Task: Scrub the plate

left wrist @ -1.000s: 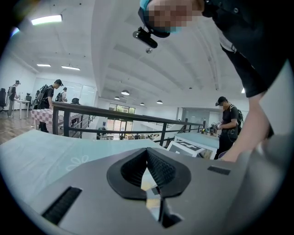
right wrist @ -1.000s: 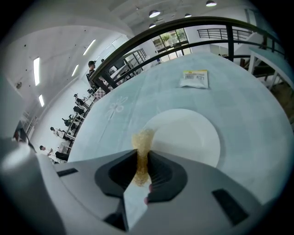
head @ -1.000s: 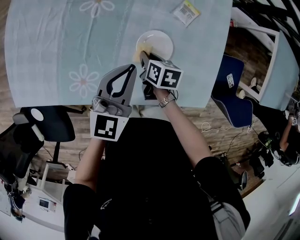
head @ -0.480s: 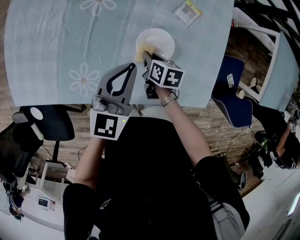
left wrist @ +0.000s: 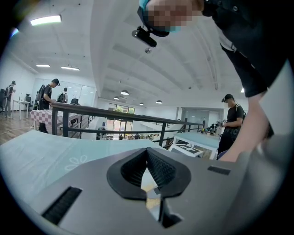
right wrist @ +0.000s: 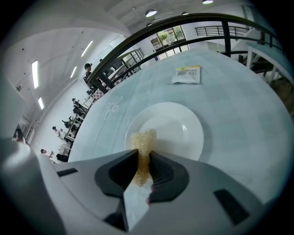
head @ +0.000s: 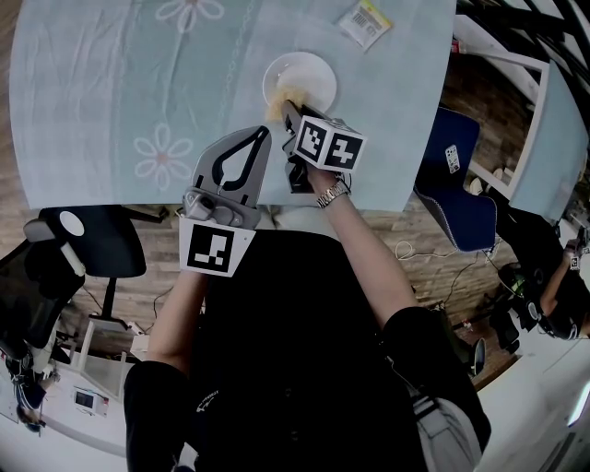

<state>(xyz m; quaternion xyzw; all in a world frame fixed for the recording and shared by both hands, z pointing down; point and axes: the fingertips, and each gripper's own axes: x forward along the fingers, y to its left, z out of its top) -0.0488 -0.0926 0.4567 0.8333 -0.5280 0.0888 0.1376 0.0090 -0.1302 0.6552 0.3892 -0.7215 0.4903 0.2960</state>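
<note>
The table [head: 111, 74] bears a plate [head: 315, 76] and, seemingly, a packet [head: 365, 23].

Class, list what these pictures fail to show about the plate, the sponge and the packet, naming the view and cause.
1. Packet print: too small, head and right gripper views.
2. Plate near rim: right gripper view, covered by the right gripper and sponge.
3. Whether sponge touches plate: head view too small, right gripper view's angle unclear.

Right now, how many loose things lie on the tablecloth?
2. The white plate lies near the front edge, by the right tongs; the small packet lies beyond it, rightward. More may lie out of view.
</note>
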